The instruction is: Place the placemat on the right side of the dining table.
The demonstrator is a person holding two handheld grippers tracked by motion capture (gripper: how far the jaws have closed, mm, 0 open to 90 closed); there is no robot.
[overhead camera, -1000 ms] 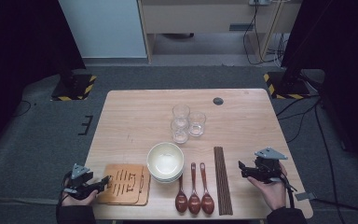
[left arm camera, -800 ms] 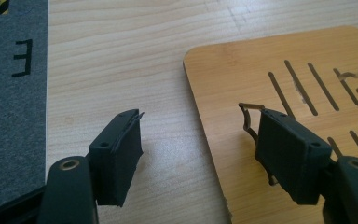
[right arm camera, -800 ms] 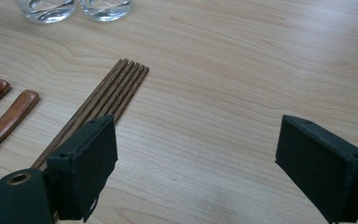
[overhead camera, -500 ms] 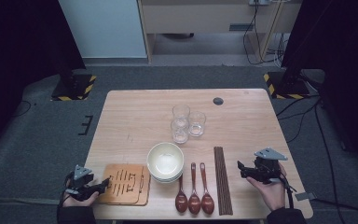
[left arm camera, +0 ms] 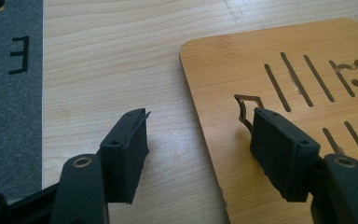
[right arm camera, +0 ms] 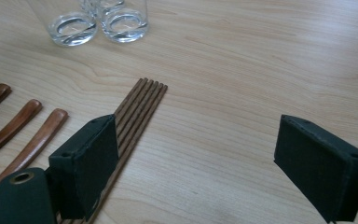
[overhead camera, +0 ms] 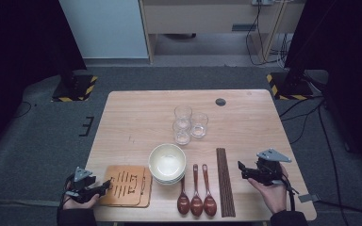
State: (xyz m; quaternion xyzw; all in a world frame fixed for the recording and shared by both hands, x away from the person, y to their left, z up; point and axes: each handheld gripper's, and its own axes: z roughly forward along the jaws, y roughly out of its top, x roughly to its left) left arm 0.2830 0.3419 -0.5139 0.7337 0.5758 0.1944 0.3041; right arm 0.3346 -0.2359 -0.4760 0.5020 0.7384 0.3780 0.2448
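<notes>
Left tongs [left arm camera: 193, 140] closing astride the coaster's [left arm camera: 279, 116] edge (pads clear); right tongs [right arm camera: 205, 163] spread

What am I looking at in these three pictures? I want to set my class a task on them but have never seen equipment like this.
A person sits at a wooden table and holds a hand-held two-jaw gripper in each hand; no robot arm is involved. The high view looks down from above the person. The other two come from small cameras riding on the grippers, looking along their black jaws.

On the table lie a slotted wooden mat, a stack of white bowls, three wooden spoons, a row of dark chopsticks and three glasses.

The left gripper straddles the mat's edge, one jaw over the mat, one over bare table. Its jaws have just been closing but do not yet pinch anything. The right gripper is open beside the chopsticks, holding nothing.
</notes>
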